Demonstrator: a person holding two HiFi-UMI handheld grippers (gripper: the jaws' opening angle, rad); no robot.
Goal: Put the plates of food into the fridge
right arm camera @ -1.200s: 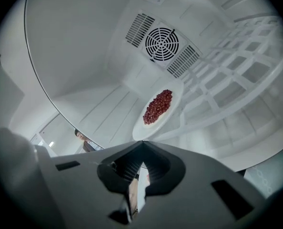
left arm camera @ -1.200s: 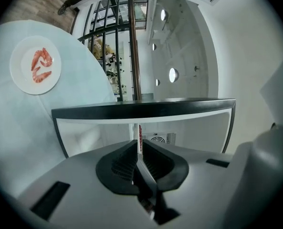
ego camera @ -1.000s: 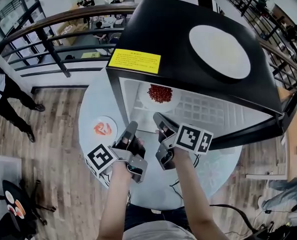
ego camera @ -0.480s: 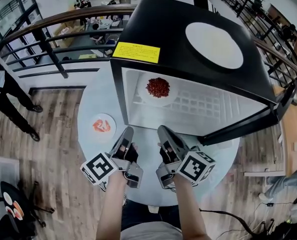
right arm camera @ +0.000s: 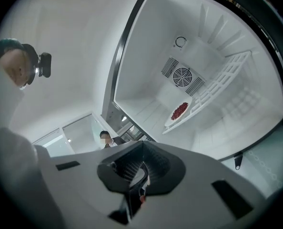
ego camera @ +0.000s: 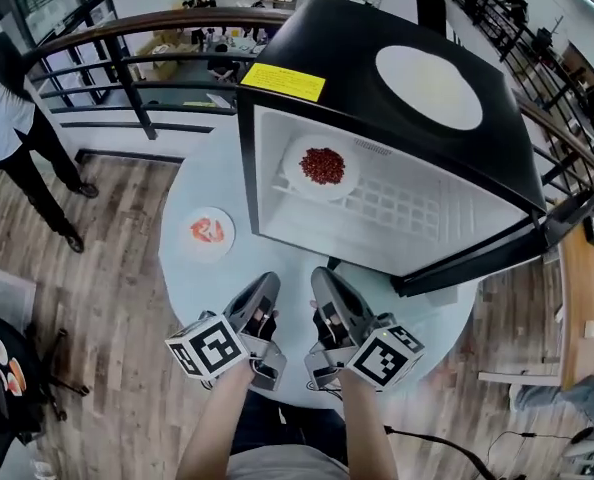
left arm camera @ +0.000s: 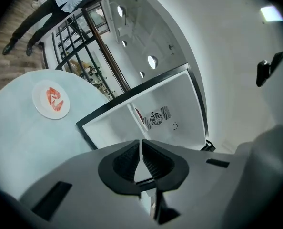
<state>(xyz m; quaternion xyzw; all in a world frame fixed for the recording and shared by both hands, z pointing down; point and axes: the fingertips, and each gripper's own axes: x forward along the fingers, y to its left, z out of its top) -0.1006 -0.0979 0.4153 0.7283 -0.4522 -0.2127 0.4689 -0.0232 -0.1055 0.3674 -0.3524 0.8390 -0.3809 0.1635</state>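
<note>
A round pale table [ego camera: 192, 278] carries a black fridge [ego camera: 377, 98] that stands open toward the near side. Its white inside is in view, and its door [ego camera: 497, 253] swings off to the right. A white wire shelf [ego camera: 407, 208] spans the fridge's inside, and a white round disc [ego camera: 428, 86] lies on its black top. At the table's near edge the left gripper [ego camera: 265, 286] and the right gripper [ego camera: 322, 280] are held side by side, both pointing toward the fridge and well short of its opening. In each gripper view the jaws are closed together with nothing between them. One plate of red food [ego camera: 321, 168] already sits on the left end of the wire shelf, inside the fridge. The other plate of orange-red food [ego camera: 208, 233] lies on the bare table left of the fridge, apart from both grippers. A yellow label [ego camera: 283, 82] is stuck on the fridge's top front edge.
</note>
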